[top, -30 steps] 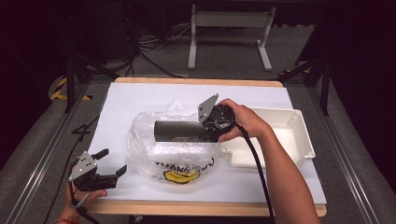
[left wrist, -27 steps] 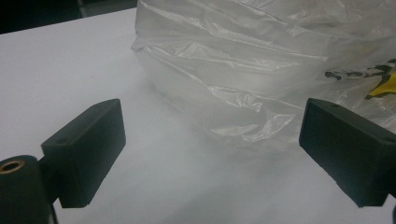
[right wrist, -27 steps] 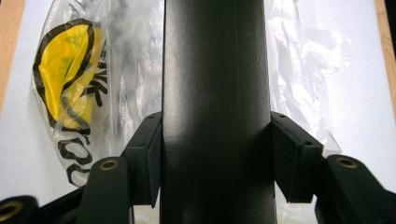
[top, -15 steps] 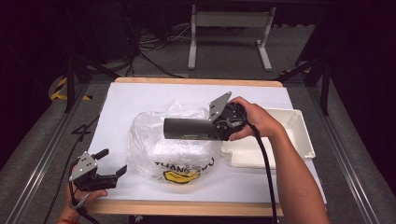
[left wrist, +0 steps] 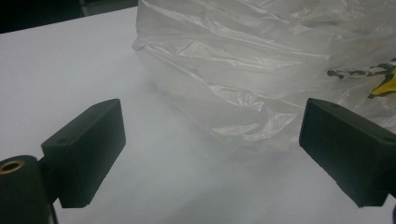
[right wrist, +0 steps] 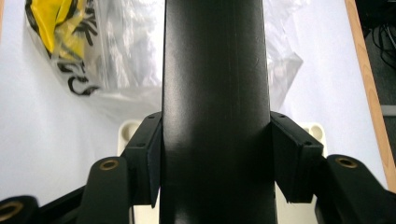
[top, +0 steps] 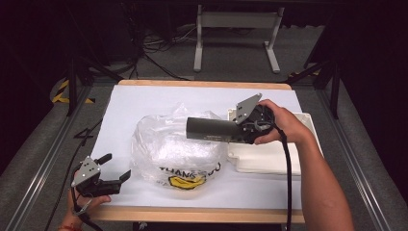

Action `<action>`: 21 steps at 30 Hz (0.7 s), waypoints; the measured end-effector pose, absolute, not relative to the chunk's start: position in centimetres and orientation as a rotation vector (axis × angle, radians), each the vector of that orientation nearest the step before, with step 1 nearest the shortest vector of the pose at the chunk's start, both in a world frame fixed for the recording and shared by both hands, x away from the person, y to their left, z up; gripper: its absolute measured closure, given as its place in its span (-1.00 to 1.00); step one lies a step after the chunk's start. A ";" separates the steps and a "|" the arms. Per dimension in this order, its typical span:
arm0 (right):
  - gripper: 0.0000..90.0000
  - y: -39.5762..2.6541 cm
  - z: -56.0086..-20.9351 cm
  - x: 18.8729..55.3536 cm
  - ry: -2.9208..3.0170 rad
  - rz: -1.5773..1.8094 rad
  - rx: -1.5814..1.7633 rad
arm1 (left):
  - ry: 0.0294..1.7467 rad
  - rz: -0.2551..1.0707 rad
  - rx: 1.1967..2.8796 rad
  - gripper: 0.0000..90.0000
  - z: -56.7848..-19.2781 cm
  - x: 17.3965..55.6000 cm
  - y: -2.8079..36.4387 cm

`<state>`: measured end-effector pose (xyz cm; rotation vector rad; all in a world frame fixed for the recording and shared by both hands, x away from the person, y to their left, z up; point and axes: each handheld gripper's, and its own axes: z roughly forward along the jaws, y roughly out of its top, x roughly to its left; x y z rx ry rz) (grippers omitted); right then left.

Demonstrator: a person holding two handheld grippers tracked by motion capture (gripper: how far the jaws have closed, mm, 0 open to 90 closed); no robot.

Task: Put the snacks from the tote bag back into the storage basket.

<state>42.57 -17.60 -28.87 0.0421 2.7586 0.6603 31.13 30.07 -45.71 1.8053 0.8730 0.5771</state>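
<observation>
A dark grey cylinder (top: 211,129) hangs level above a crumpled clear plastic bag (top: 178,154) with yellow and black print. My right gripper (top: 240,132) is shut on the cylinder's right end, and a hand grasps the gripper from the right. In the right gripper view both pads press the sides of the cylinder (right wrist: 215,70), with the bag (right wrist: 116,46) beneath it. My left gripper (top: 117,167) rests at the table's front left, open, nothing between its jaws. In the left gripper view the left gripper (left wrist: 212,154) faces the bag (left wrist: 243,60) a short way ahead.
A white tray (top: 279,159) lies on the white table (top: 144,101) right of the bag, partly under my right hand. The wooden table edge runs along the front. Metal rails flank the table and a stand rises behind it.
My right gripper has carried the cylinder to the right and slightly up, from over the bag's middle toward the tray. The left gripper has stayed put.
</observation>
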 end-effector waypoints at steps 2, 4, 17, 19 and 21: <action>-0.05 -18.2 -28.8 42.5 2.757 0.657 0.053 | 0.872 0.576 1.806 -0.82 -45.7 31.1 30.1; -0.05 -18.8 -28.9 42.4 2.756 0.655 0.061 | 0.872 0.579 1.805 -0.82 -45.7 31.1 30.1; -0.05 -21.5 -28.7 42.0 2.742 0.649 0.105 | 0.870 0.585 1.799 -0.82 -45.6 31.1 30.1; -0.04 -21.8 -28.7 41.9 2.742 0.650 0.110 | 0.870 0.584 1.800 -0.82 -45.6 31.1 30.1; -0.05 -22.3 -28.6 41.9 2.739 0.657 0.123 | 0.872 0.585 1.800 -0.82 -45.6 31.1 30.1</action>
